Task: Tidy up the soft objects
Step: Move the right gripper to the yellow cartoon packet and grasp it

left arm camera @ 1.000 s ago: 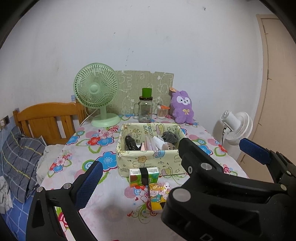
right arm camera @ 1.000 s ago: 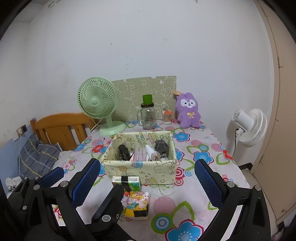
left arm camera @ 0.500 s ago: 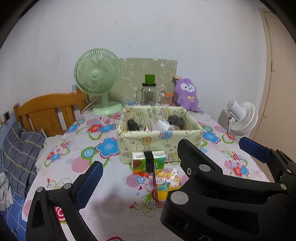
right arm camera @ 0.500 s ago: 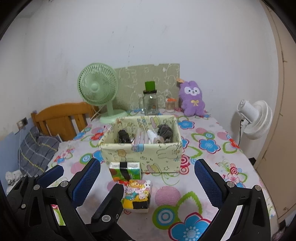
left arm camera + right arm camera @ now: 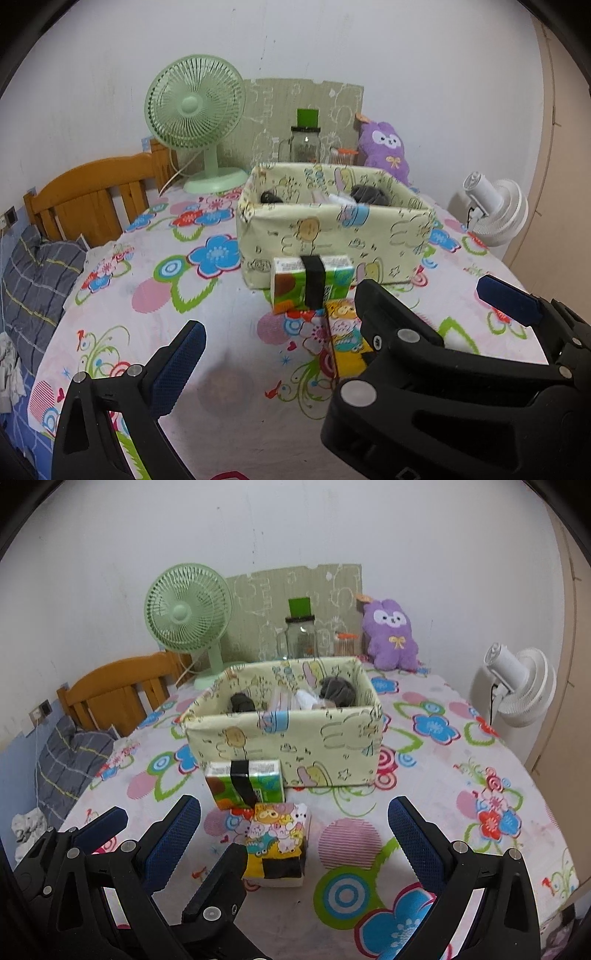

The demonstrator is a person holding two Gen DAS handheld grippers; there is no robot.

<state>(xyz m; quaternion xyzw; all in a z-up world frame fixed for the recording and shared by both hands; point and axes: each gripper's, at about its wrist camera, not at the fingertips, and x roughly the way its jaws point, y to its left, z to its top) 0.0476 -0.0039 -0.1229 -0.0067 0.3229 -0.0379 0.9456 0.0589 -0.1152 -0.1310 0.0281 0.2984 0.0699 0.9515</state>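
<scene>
Two tissue packs are left outside the part-filled box; both grippers are held wide, empty.

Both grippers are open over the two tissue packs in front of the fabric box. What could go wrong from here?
1. The green tissue pack and the cartoon tissue pack lie very close together, so the right gripper may nudge or pinch both.
2. The left gripper sits right beside the right one; their fingers could collide.
3. The green pack lies close against the fabric box, so a push could shove the soft box back.
</scene>
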